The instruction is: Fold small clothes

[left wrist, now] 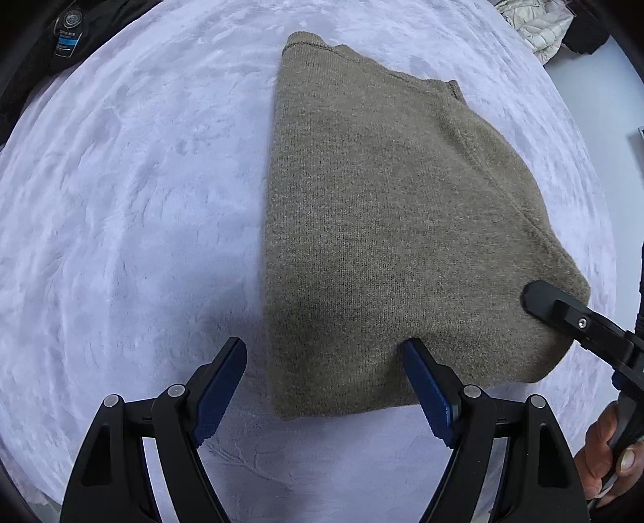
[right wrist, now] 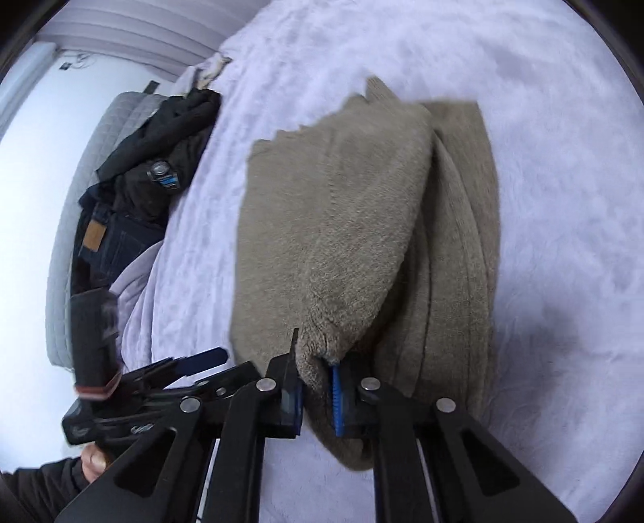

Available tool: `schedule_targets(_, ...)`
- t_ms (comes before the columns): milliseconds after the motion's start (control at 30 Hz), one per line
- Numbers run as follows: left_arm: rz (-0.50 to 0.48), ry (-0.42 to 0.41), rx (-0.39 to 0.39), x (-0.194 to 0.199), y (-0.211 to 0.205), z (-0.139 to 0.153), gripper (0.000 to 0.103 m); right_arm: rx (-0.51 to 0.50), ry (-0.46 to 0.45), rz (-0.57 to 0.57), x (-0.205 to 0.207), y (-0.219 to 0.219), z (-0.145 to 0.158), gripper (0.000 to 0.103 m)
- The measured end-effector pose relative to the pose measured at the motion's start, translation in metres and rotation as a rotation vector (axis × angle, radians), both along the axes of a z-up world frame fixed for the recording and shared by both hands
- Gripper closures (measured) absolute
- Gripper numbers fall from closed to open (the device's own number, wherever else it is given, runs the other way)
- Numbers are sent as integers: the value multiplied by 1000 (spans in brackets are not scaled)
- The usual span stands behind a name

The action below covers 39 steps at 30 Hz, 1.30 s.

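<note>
A folded olive-brown knit sweater (left wrist: pixel 386 225) lies on a pale lilac fleece bedspread (left wrist: pixel 133 209). My left gripper (left wrist: pixel 326 350) is open just above the sweater's near left corner, jaws wide, one finger over the bedspread and one at the sweater's near edge. My right gripper (right wrist: pixel 318 354) is shut on the sweater's (right wrist: pixel 342 225) near folded corner and lifts that layer a little. It shows in the left wrist view (left wrist: pixel 539 297) pressing on the sweater's right corner. The left gripper also shows in the right wrist view (right wrist: pixel 201 362), open.
Dark clothes with a badge (left wrist: pixel 64 36) lie at the far left of the bedspread. They also show in the right wrist view (right wrist: pixel 153 169), beside jeans (right wrist: pixel 104 241) and a grey quilted mattress edge (right wrist: pixel 60 249). A pale quilted garment (left wrist: pixel 535 24) sits at the far right.
</note>
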<state>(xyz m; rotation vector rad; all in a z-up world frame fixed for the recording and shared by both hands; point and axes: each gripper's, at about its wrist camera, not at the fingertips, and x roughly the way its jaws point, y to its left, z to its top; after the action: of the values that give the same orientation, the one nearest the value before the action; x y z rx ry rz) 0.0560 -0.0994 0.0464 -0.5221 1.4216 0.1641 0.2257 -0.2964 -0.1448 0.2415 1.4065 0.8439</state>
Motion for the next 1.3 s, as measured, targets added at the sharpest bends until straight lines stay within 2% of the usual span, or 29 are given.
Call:
schedule_targets(100,-40,-35,-14,10,-13,9,22,10,-67,0,-7,-8,23,93)
schedule_targets(167,-80,-26,11,15,-25,8,22,-7,-83,-15,-8,-21,24,93)
schedule_targets(233,-104,18,37,20,-32,-4,22,-61,-57,-18,-3,-27,6,93)
schedule_targets(267,-116,55,38,22,-35,-14,22,-88,-24,-13,1,-28,-9,92)
schedule_targets(367,-141,134,19,24,-40,-39,22,-192,2,20,10,-23,-41,88)
schedule_targets(433,-137,139,19,22,-39,-42,22,-179,56,5,15,-25,-46,84)
schedule_targets(500,-116,114,18,20,-35,-33,22,-155,59,-6,17,-28,-36,81)
schedule_targets(567,-102,74,36,17,-30,-19,22,-127,12,-27,18,-34,-21,68)
schedule_targets(600,-98,57,39,15,-26,-14,22,-119,2,-46,20,-37,-17,48)
schedule_targets(633,-96,47,38,13,-22,-11,22,-107,-6,-71,23,-40,-13,35)
schedule_targets(700,-89,61,45,15,-17,-13,22,-81,8,-84,30,-39,-16,35)
schedule_targets(733,-84,73,44,16,-14,-16,22,-69,38,-71,31,-37,-24,39)
schedule_targets(767,-79,82,40,19,-11,-20,22,-59,72,-55,33,-32,-31,44)
schedule_targets(800,-75,87,36,21,-9,-22,22,-70,120,-34,34,-24,-42,61)
schedule_targets(833,-74,93,32,22,-8,-24,22,-94,168,-17,36,-19,-53,64)
schedule_targets(967,-61,83,21,25,1,-23,22,-74,211,-50,38,-32,-50,64)
schedule_targets(1067,-41,78,6,20,8,-25,22,-19,224,-64,29,-52,-44,52)
schedule_targets(1167,-34,92,-4,11,17,-32,22,49,289,-77,24,-57,-56,51)
schedule_targets(1300,-36,98,2,9,19,-37,22,44,297,-93,32,-41,-74,51)
